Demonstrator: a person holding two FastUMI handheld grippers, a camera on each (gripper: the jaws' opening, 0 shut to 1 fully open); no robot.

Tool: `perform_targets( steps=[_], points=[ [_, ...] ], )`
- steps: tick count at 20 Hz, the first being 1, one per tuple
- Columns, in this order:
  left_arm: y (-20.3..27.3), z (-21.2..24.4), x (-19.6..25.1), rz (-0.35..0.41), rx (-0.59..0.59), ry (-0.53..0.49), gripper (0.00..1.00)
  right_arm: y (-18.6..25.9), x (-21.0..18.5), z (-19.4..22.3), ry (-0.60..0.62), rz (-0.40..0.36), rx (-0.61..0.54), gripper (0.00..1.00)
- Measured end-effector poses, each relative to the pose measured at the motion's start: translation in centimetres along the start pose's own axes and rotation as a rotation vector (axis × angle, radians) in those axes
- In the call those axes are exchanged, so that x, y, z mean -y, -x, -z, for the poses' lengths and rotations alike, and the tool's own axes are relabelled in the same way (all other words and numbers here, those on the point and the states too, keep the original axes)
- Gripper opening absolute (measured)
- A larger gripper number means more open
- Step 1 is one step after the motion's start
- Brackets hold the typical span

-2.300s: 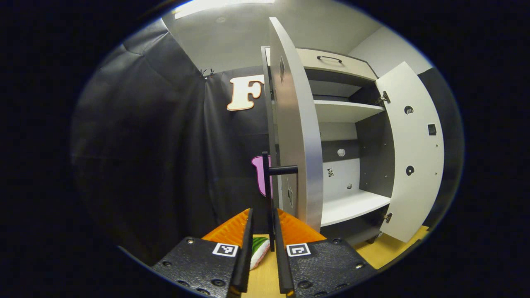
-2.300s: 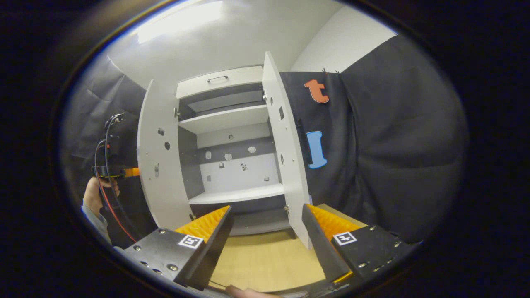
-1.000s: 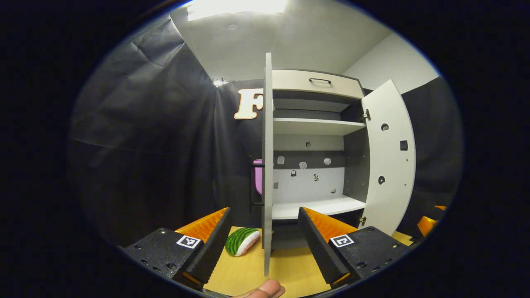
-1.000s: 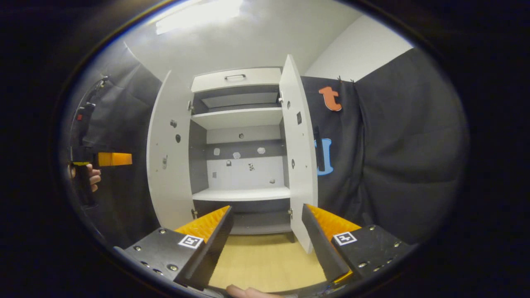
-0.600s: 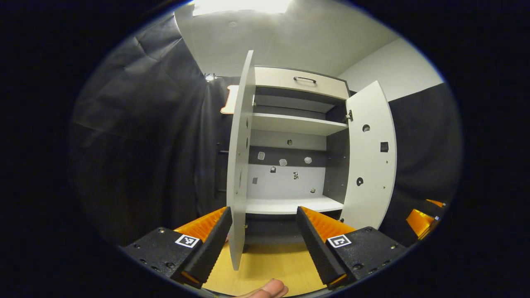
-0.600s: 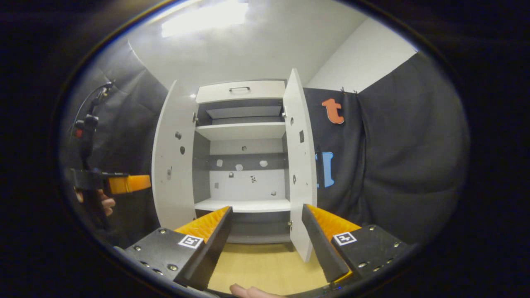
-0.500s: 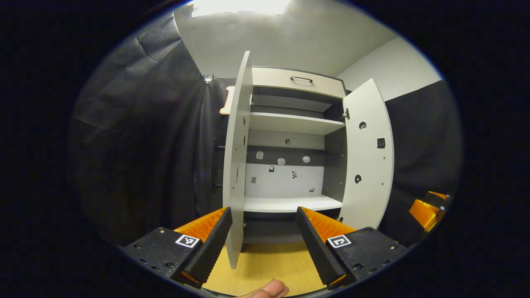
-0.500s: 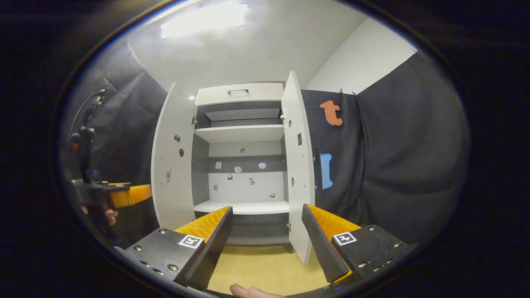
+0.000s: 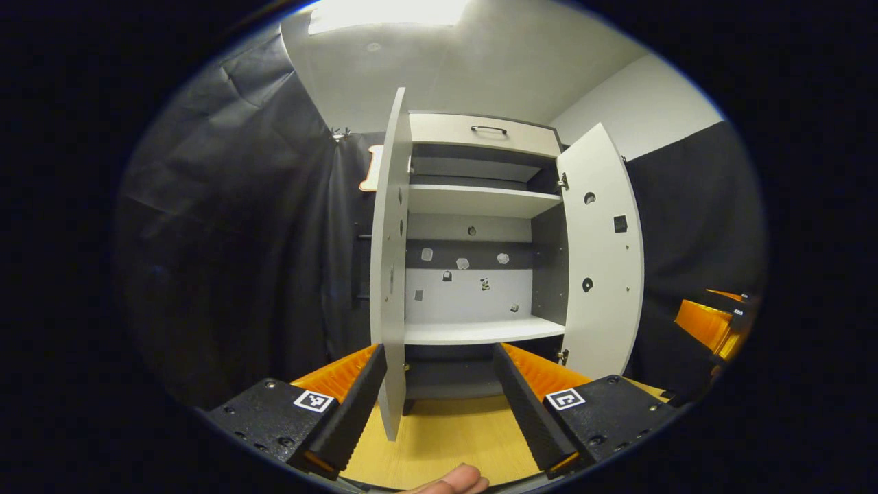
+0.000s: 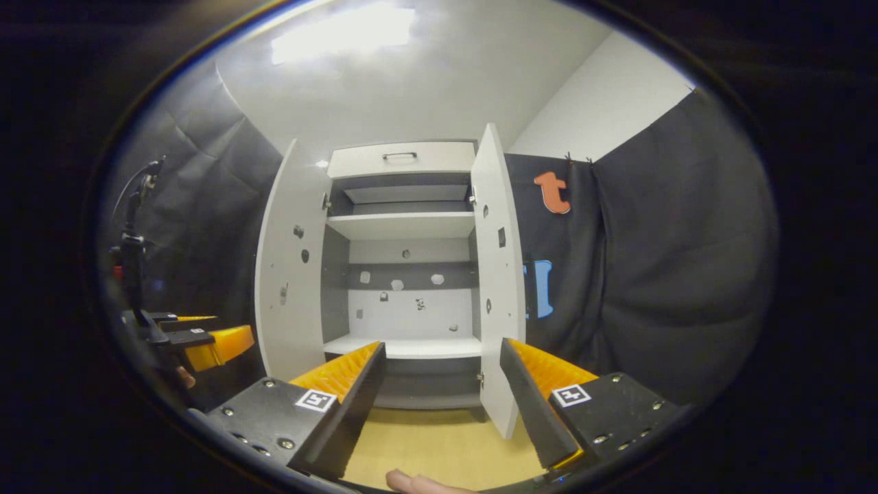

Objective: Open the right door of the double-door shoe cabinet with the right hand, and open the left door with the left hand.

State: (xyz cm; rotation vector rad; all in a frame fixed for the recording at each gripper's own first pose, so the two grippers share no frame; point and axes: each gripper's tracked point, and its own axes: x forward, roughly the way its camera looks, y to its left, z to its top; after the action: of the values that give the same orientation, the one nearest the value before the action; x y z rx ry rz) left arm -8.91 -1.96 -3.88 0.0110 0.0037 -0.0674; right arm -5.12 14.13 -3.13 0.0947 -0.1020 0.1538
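Note:
The white shoe cabinet [image 9: 480, 206] stands with both doors swung wide, its shelves bare. In the left gripper view the left door [image 9: 387, 274] is seen almost edge-on and the right door [image 9: 600, 254] shows its inner face. My left gripper [image 9: 437, 350] is open, held back from the cabinet and touching nothing; the left door's lower edge hangs just beyond its left finger. The right gripper view has the left door [image 10: 291, 267] and right door [image 10: 497, 274] either side of the shelves. My right gripper [image 10: 441, 346] is open and holds nothing. The left gripper [image 10: 206, 339] hangs at the far left.
A closed drawer with a dark handle [image 9: 488, 130] tops the cabinet. The cabinet stands on a wooden surface [image 9: 446, 439]. Black cloth walls close in on both sides. A fingertip [image 9: 453, 480] shows at the bottom edge. The other gripper [image 9: 713, 322] sits at the far right.
My left gripper let go of the left door's handle, opened and drew back to face the cabinet. The left door swung further out. The right gripper stayed open and drifted slightly back.

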Motion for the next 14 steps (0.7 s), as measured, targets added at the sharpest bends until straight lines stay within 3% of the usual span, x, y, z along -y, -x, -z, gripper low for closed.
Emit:
perform_targets(
  steps=[11,14],
  points=[
    [0.13,-0.13,0.18,0.018,0.021,0.015,0.93,-0.4,-0.02,-0.53,0.009,0.014,0.015,0.99],
    [0.42,-0.59,0.13,0.019,0.038,0.001,0.96,-0.27,0.08,-0.78,0.014,0.016,0.024,0.98]
  ],
)
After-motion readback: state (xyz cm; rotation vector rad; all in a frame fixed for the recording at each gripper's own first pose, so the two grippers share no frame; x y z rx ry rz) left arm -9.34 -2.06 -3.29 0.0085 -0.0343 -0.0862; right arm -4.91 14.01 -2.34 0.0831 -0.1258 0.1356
